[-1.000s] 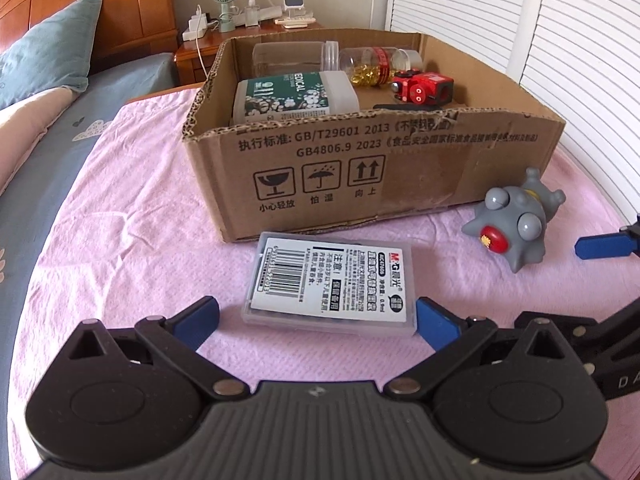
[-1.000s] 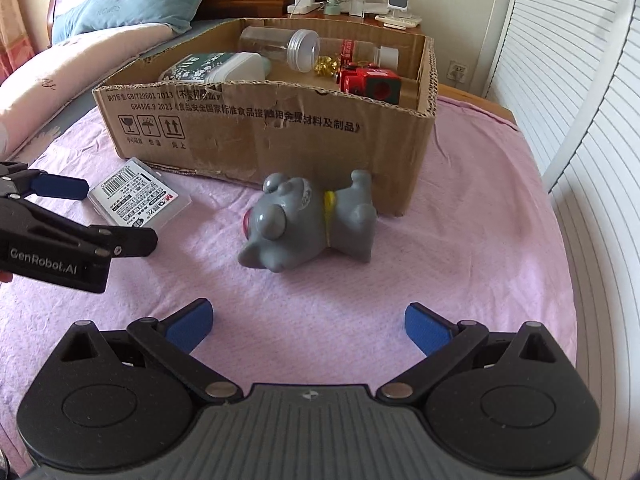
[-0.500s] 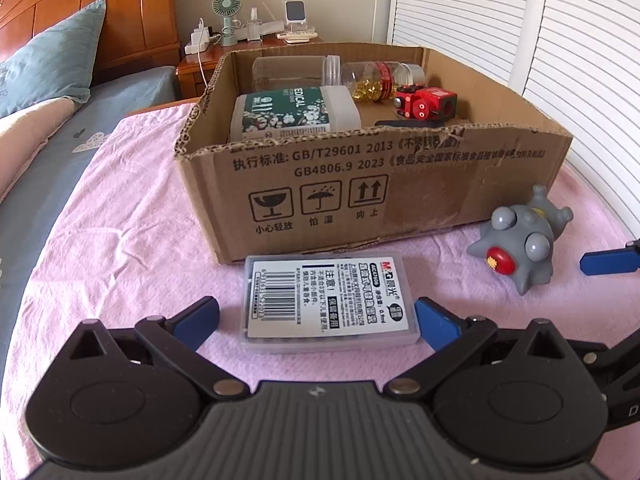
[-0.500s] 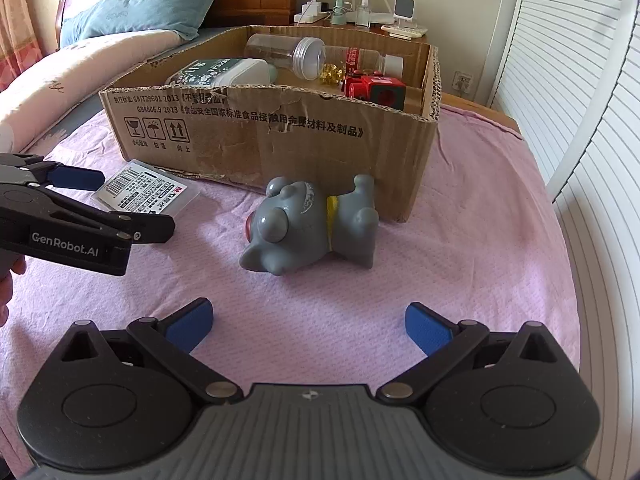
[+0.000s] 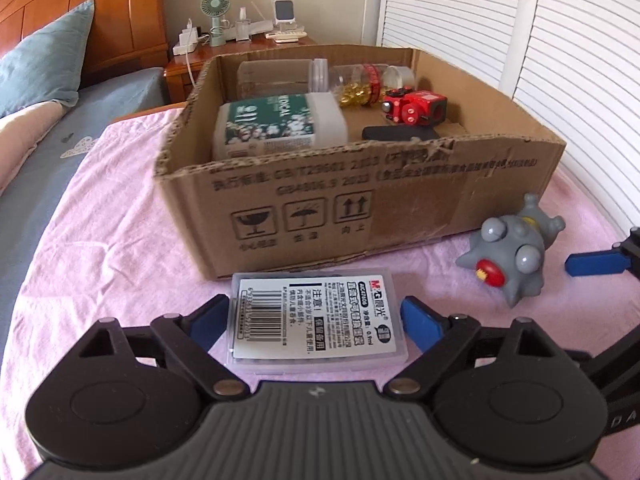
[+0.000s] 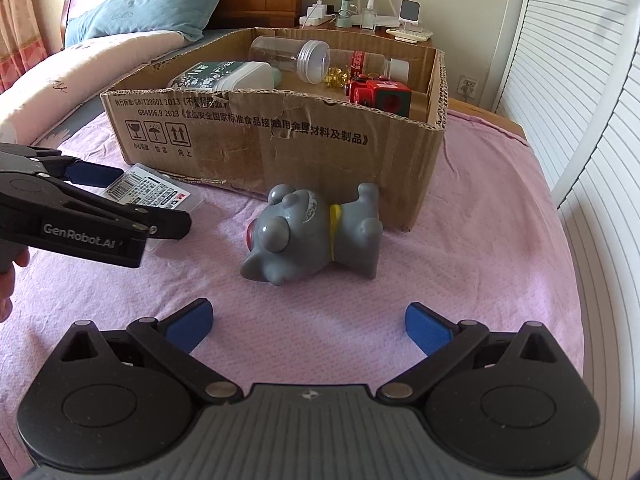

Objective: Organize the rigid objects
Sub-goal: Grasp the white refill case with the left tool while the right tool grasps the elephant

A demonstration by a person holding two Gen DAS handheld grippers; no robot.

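Note:
A clear flat plastic case with a white label lies on the pink cloth just in front of the cardboard box. My left gripper is open, its blue pads on either side of the case, not pressing it. The case also shows in the right wrist view, partly behind the left gripper. A grey toy figure lies on its side before the box. My right gripper is open and empty, a short way in front of the toy. The toy also shows in the left wrist view.
The box holds a green-labelled tub, a clear jar, a bottle with gold pieces, a red toy and a black object. A nightstand with a fan stands behind. White shutters line the right.
My left gripper has moved forward over the clear case, so its pads now flank it. My right gripper has edged closer to the grey toy.

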